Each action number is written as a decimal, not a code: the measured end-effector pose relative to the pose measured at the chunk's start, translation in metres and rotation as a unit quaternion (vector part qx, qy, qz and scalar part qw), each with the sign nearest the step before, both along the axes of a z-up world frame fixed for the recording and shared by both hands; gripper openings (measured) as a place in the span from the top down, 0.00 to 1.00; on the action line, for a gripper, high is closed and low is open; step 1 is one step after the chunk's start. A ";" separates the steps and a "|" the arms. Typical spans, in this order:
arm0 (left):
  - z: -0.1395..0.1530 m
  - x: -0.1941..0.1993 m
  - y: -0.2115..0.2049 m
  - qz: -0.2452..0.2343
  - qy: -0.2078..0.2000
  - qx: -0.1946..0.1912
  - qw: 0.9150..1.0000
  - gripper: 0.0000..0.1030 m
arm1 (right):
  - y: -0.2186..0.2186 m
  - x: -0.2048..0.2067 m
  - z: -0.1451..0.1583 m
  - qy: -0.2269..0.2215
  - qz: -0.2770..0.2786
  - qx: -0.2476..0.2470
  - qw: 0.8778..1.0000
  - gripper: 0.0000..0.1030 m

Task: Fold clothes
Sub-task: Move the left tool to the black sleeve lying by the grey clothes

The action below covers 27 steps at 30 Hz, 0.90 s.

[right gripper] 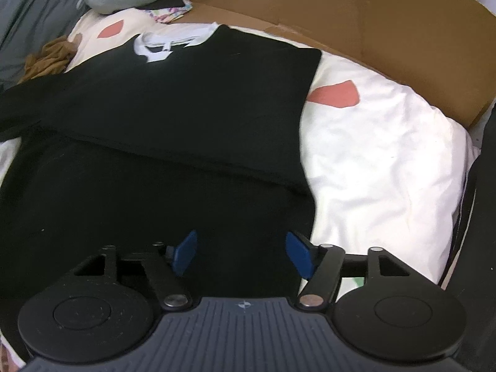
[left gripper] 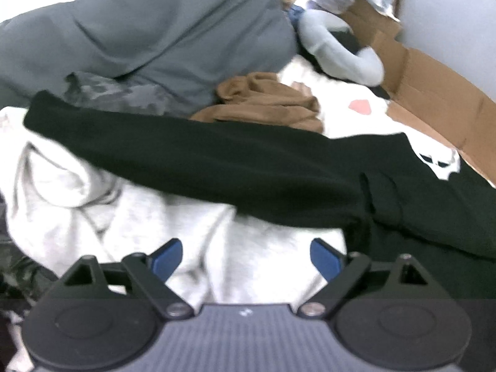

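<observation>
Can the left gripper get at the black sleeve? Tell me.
Probably yes: the left gripper is open and empty above the light grey garment, and the black sleeve lies ahead on top, nothing covering it.

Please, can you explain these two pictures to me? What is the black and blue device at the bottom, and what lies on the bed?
Each picture comes from a camera on a hand-held gripper, looking forward along its two blue fingers. A person holds one in each hand to fold clothes. The left gripper is open and empty, over a light grey garment. The right gripper is open and empty too, over a black shirt with a white print, lying on a white duvet. Around lie a brown garment, a grey neck pillow and cardboard.
</observation>
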<state>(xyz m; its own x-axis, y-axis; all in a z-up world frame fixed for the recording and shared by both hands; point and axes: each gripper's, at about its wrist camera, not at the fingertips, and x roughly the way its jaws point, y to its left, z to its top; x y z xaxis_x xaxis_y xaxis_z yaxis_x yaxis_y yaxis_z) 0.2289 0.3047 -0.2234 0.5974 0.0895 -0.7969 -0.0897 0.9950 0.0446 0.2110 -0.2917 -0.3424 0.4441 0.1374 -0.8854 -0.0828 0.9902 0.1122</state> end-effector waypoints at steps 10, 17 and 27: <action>0.011 -0.005 0.033 0.034 -0.028 -0.009 0.999 0.11 | 0.030 -0.013 0.024 0.007 0.003 -0.020 1.000 0.15; 0.009 -0.008 0.054 0.052 -0.045 -0.026 0.997 0.11 | 0.059 -0.010 0.048 0.002 0.036 -0.057 0.998 0.11; 0.008 0.001 0.086 0.083 -0.066 -0.032 0.994 0.11 | 0.125 0.019 0.063 0.008 0.065 -0.107 0.992 0.11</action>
<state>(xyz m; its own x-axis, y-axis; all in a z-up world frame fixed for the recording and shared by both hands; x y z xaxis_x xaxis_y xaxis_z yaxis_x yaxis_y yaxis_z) 0.2299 0.3908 -0.2158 0.6777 0.1468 -0.7205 -0.2537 0.9664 -0.0417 0.2301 -0.1663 -0.2790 0.4197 0.0015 -0.9077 -0.2119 0.9725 -0.0964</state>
